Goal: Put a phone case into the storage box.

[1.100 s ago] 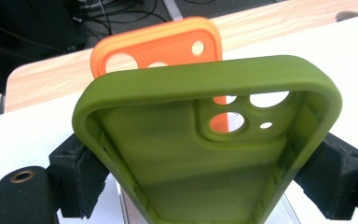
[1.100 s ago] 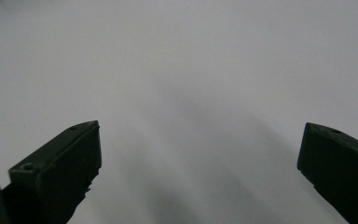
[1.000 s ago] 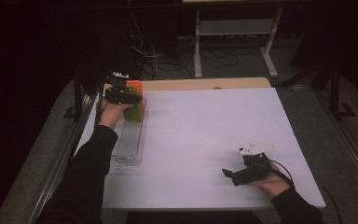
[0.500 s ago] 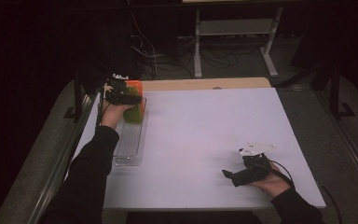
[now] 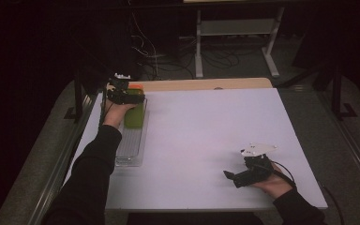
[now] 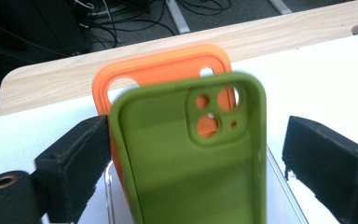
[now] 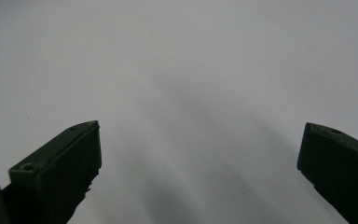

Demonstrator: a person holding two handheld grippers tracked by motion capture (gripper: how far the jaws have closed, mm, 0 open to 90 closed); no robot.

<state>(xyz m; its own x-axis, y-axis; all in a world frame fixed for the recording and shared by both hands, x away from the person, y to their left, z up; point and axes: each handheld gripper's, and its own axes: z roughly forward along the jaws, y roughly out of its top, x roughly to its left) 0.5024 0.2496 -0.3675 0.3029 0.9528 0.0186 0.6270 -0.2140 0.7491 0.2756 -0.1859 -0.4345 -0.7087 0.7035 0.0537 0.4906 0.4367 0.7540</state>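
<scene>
Left gripper (image 6: 191, 154), jaws just opening, brackets without pressing the olive-green silicone phone case (image 6: 191, 158), released upright in the clear plastic rack (image 5: 130, 143) at frame left against an orange one (image 6: 163, 70). Right gripper (image 5: 236, 176) idles open, lower right.

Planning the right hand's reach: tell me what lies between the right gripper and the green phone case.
In the high view, only bare white table separates the right gripper from the green phone case.

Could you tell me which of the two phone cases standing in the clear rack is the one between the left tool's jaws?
It is the green phone case, the nearer one, standing between the left tool's jaws; the orange phone case stands right behind it, farther from the tool.
</scene>
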